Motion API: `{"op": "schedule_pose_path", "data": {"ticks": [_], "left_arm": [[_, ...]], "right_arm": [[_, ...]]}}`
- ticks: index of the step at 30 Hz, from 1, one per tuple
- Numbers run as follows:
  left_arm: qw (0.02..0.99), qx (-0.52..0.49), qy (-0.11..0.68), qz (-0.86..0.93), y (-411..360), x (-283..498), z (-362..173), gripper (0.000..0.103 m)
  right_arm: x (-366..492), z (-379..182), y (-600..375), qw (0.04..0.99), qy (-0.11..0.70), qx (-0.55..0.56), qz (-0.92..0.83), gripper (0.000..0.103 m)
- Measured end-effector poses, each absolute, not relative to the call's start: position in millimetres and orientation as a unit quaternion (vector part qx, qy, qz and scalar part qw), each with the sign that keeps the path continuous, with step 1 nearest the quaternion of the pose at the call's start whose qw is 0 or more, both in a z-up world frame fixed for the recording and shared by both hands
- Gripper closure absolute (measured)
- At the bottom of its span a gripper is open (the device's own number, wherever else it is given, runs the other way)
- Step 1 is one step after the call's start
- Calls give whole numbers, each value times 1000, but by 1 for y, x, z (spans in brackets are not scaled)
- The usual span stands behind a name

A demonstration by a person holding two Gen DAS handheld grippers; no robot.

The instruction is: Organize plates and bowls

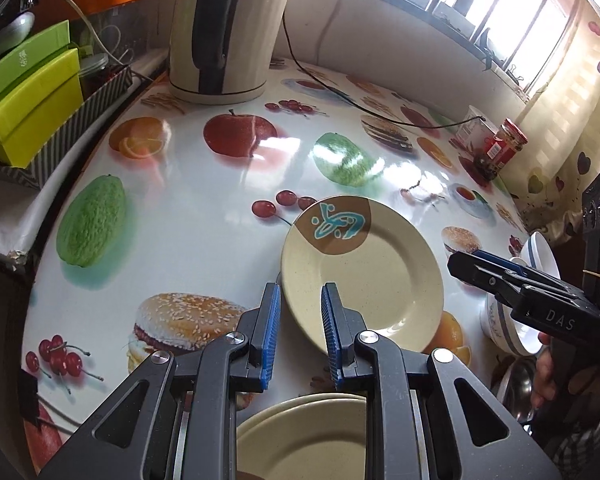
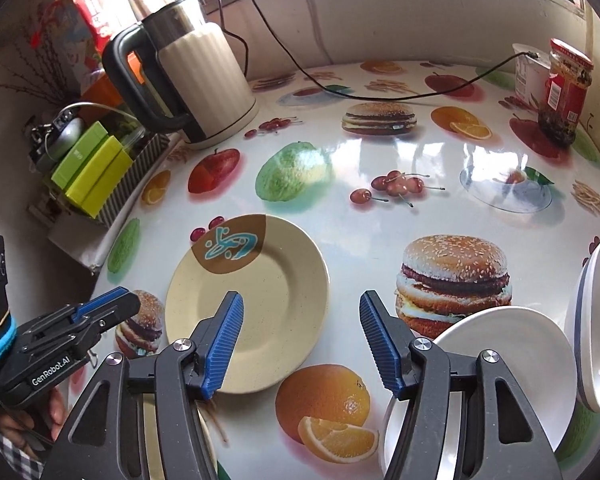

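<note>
The cream plate (image 1: pixel 364 276) is seen flat on the table (image 1: pixel 204 208), at twelve o'clock of the left gripper (image 1: pixel 300 320), kept narrow and empty for its rim, while the right gripper (image 2: pixel 300 344) is held wide, empty, bowls (image 2: pixel 596 328) at three o'clock.

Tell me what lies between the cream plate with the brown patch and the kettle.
Nothing stands there: between the cream plate and the kettle only bare printed tablecloth shows, clearest in the right wrist view.

Fruit-print table (image 2: pixel 380 168) bears cream plate (image 2: pixel 260 292), kettle (image 2: pixel 204 76), jar (image 2: pixel 566 92).
</note>
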State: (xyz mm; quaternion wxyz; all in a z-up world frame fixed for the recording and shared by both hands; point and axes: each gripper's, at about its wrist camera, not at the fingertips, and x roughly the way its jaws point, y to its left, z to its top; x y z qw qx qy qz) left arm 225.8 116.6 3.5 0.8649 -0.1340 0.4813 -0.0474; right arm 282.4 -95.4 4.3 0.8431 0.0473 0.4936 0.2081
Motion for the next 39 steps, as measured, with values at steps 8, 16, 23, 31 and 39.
{"op": "schedule_pose_path", "data": {"ticks": [8,16,23,31,39], "left_arm": [[856,-142,494,-48,120,241,-10,81],[853,-153,498,-44,125,245,-16,81],[845,-151,511,-40,125,246,-22,81],[846,-156,508,-44,125,245,-21,81],[848,-152,506,-40,126,242,-20,81]], "right_arm": [[294,-3,-86,842,496,31,210,42],[295,-4,-78,842,491,32,221,42],[294,-10,-65,838,497,3,223,42],[286,0,-67,840,491,18,229,42],[290,-5,-61,830,501,68,236,42]]}}
